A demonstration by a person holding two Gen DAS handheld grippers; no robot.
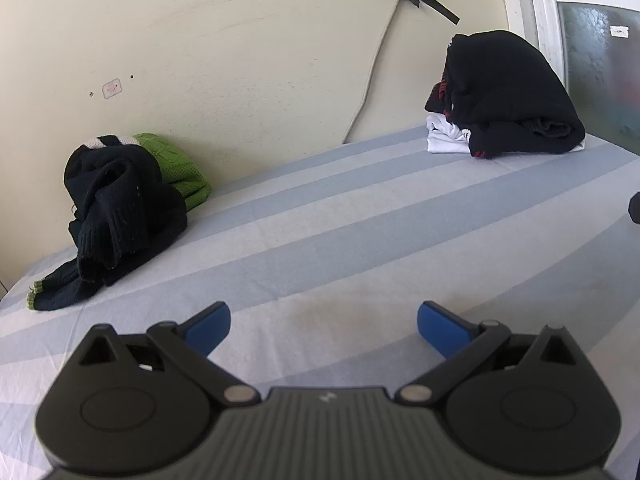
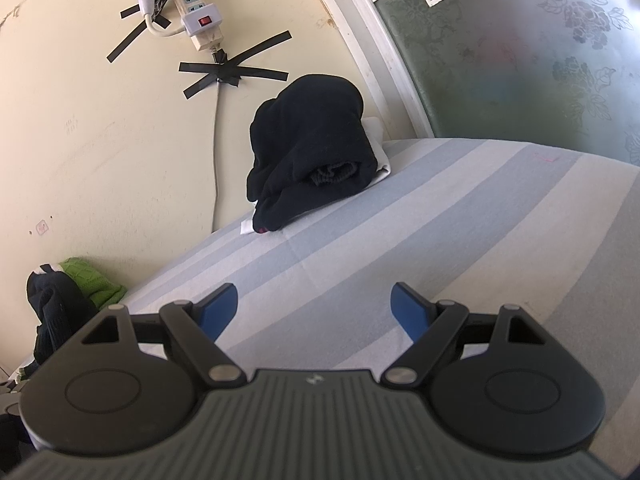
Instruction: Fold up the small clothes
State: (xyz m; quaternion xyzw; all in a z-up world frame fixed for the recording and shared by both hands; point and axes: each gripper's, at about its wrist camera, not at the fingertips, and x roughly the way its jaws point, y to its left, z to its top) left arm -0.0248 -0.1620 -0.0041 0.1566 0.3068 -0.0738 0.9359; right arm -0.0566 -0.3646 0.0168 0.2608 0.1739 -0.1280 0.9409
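A crumpled pile of small clothes lies at the far left against the wall: a black knit garment point(image 1: 120, 208) on top and a green knit one point(image 1: 176, 168) behind it; the pile also shows in the right wrist view point(image 2: 60, 312). A stack of folded clothes sits at the far right: a black garment point(image 1: 508, 96) on a white one point(image 1: 446, 140), also in the right wrist view point(image 2: 316, 160). My left gripper point(image 1: 324, 320) is open and empty above the striped sheet point(image 1: 360, 232). My right gripper point(image 2: 314, 304) is open and empty above the sheet point(image 2: 440, 240).
A cream wall point(image 1: 240, 60) runs behind the bed, with a power strip point(image 2: 196, 12) and a cable point(image 1: 372, 72) taped to it. A frosted glass door with a white frame point(image 2: 520, 60) stands at the right.
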